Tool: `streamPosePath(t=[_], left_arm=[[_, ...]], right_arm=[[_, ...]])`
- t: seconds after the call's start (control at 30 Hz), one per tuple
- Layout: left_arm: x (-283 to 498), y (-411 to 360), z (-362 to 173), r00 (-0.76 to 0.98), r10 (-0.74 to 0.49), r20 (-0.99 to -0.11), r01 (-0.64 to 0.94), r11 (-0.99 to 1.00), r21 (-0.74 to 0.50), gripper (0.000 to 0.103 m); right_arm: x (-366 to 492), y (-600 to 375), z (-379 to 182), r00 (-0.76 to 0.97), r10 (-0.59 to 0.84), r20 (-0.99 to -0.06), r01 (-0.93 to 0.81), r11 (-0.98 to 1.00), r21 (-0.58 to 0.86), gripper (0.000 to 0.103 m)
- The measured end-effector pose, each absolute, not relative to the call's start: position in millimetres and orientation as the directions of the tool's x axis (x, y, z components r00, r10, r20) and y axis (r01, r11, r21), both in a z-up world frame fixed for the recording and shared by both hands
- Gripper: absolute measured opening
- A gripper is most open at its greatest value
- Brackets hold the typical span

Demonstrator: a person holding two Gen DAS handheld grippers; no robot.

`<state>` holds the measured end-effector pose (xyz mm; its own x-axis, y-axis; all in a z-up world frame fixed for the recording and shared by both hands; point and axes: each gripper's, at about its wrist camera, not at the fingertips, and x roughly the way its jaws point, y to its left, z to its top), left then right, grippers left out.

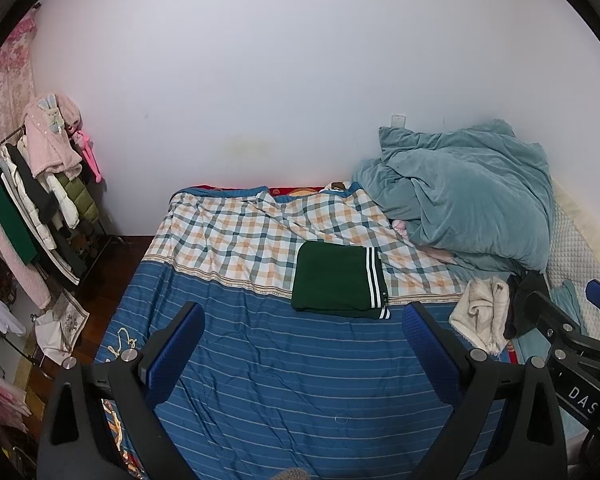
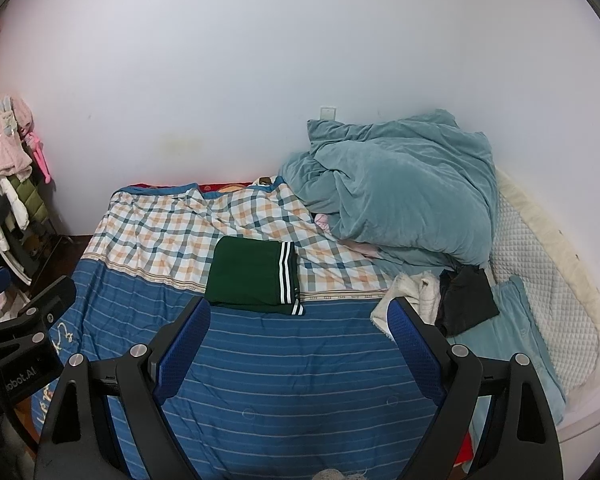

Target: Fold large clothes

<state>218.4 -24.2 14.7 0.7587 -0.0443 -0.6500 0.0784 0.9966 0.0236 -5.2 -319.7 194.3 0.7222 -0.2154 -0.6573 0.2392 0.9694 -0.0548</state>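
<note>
A dark green garment with white stripes [image 1: 332, 276] [image 2: 248, 276] lies folded into a flat rectangle in the middle of the bed, where the checked cloth meets the blue striped cover [image 1: 300, 380] [image 2: 300, 368]. My left gripper [image 1: 303, 307] hovers open over the striped cover just short of the garment, nothing between its blue pads. My right gripper [image 2: 299, 301] is likewise open and empty, at the garment's near right corner. Each gripper shows at the edge of the other's view: right gripper [image 1: 572, 300], left gripper [image 2: 28, 284]. A cream fleece [image 1: 482, 312] [image 2: 416, 288] and a black garment [image 1: 524, 300] [image 2: 466, 296] lie crumpled to the right.
A bulky teal duvet [image 1: 468, 196] [image 2: 400, 184] is heaped at the back right against the white wall. A quilted white pad [image 2: 540, 280] runs along the bed's right side. A clothes rack [image 1: 40, 200] full of hanging coats stands left of the bed on the wooden floor.
</note>
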Motion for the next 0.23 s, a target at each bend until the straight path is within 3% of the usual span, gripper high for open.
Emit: streamPosePath(t=[0.23], left_arm=[[216.9,-23.9,15.9,0.764,-0.041,-0.644,0.075,0.997,0.025,0.101]], right_arm=[[-11.5,-317.3,194.3,0.721,-0.218,-0.657,0.243,0.968,-0.054,0.092]])
